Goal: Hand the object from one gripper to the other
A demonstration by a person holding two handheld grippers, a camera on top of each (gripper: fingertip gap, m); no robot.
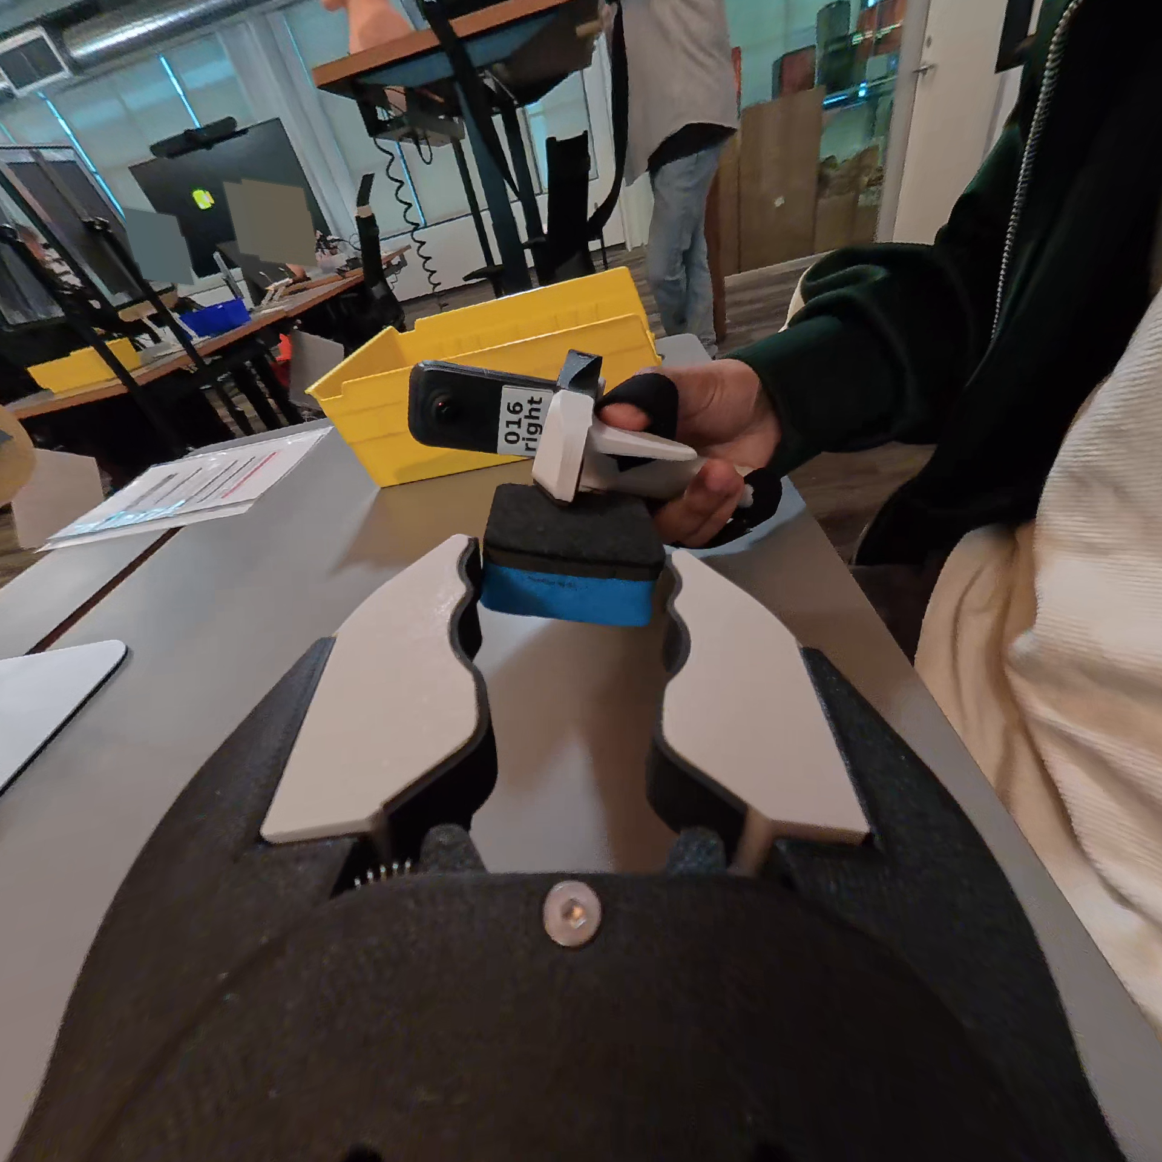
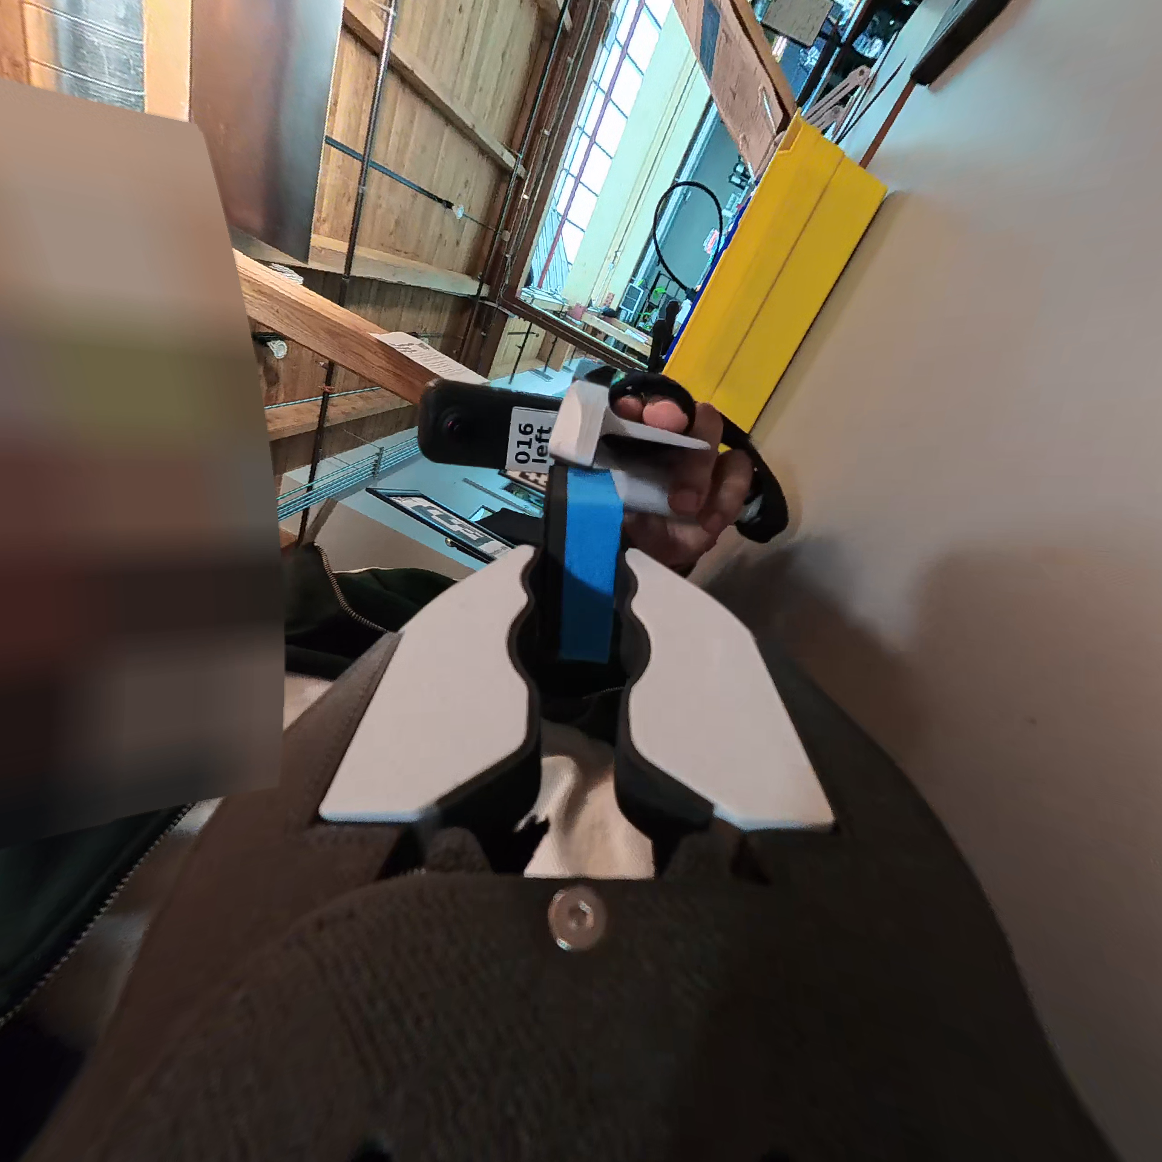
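Yellow bin (image 1: 503, 402) on grey table (image 1: 220, 629) beyond grippers; inside not visible, contents cannot tell. Second yellow bin (image 1: 82, 371) on far desk, contents unclear.

Eraser (image 1: 569, 566), black felt over blue band, held above table between both grippers. Left wrist view: felt face up, long axis across fingers. Right wrist view: eraser (image 2: 588, 566) edge-on, long axis along fingers toward other gripper.

Left gripper (image 1: 569, 597): fingertips clamped on eraser sides. Right gripper (image 2: 581, 603): fingers closed on eraser faces. Gloved hand (image 1: 704, 440) grips handle.
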